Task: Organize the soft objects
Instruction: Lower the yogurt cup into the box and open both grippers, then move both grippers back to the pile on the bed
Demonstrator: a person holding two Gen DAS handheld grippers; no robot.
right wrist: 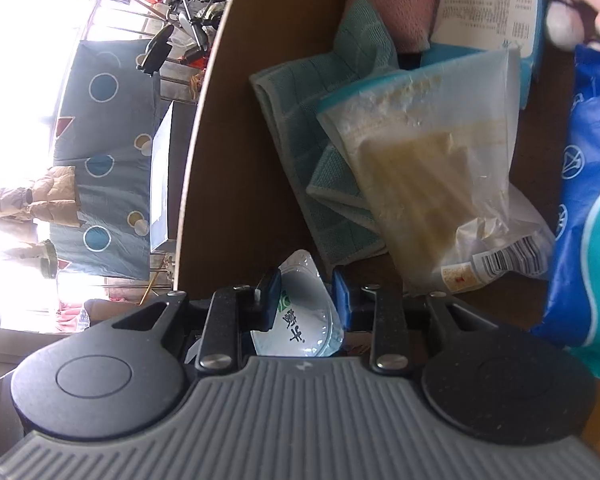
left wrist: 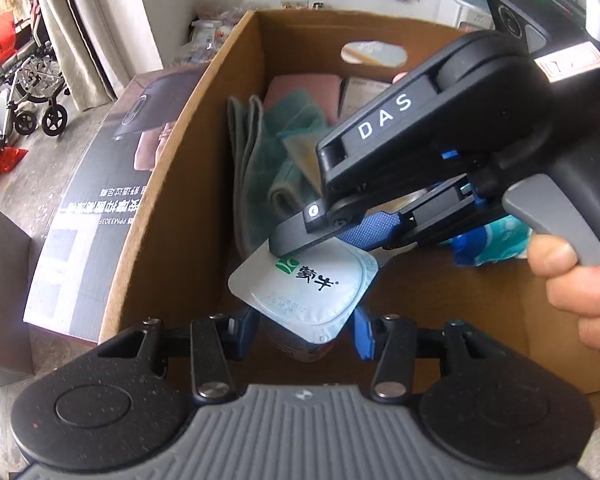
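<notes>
Left gripper point(left wrist: 306, 330): blue pads bracket the yogurt cup point(left wrist: 304, 284) on both sides, apparently clamped on its body. Right gripper point(right wrist: 306, 292): fingers straddle the cup's foil lid from the right; contact on both sides cannot be confirmed. Cup is over the near end of the cardboard box point(left wrist: 204, 92). Farther in: teal towel point(right wrist: 300, 120), clear bag point(right wrist: 432, 168).

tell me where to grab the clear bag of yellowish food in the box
Take the clear bag by its flat blue-sealed top edge, coming from above on the teal cloth side. That edge lies thin and exposed; the barcode end is crumpled against the blue pack.
</notes>
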